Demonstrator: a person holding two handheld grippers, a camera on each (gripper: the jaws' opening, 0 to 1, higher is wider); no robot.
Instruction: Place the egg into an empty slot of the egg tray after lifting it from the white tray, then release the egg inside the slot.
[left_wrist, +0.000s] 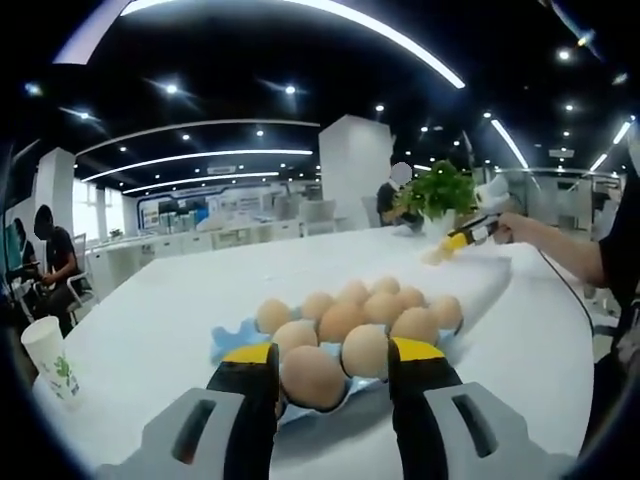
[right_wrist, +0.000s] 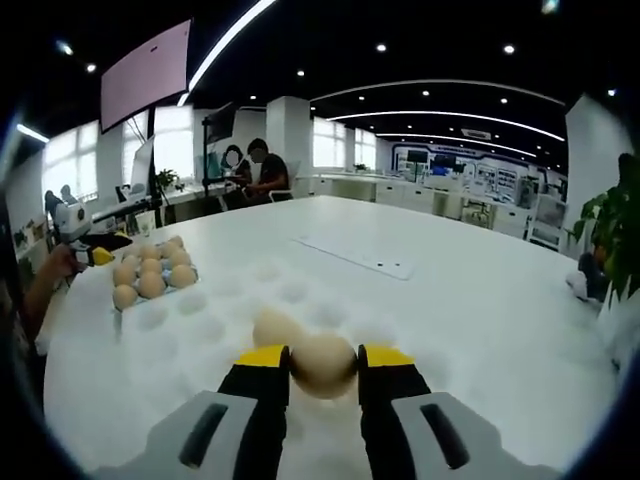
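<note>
My right tongs (right_wrist: 324, 372) clench a smooth tan egg (right_wrist: 322, 366) just above the white dimpled tray (right_wrist: 210, 330), while my left tongs (left_wrist: 331, 375) grasp another brown egg (left_wrist: 312, 377) at the blue egg tray (left_wrist: 228, 338).

From my left gripper view, the egg tray (left_wrist: 228, 338) sits on the counter (left_wrist: 180, 300) just ahead of my left gripper (left_wrist: 330, 385), with one egg (left_wrist: 312, 377) between its fingers (left_wrist: 252, 385). A paper cup (left_wrist: 47, 352) stands off to the left near the counter edge. In the right gripper view, the white tray (right_wrist: 200, 330) lies under my right gripper (right_wrist: 323, 372), which has an egg (right_wrist: 322, 365) between its fingers, another egg (right_wrist: 274, 327) just behind, and the egg tray far left.
</note>
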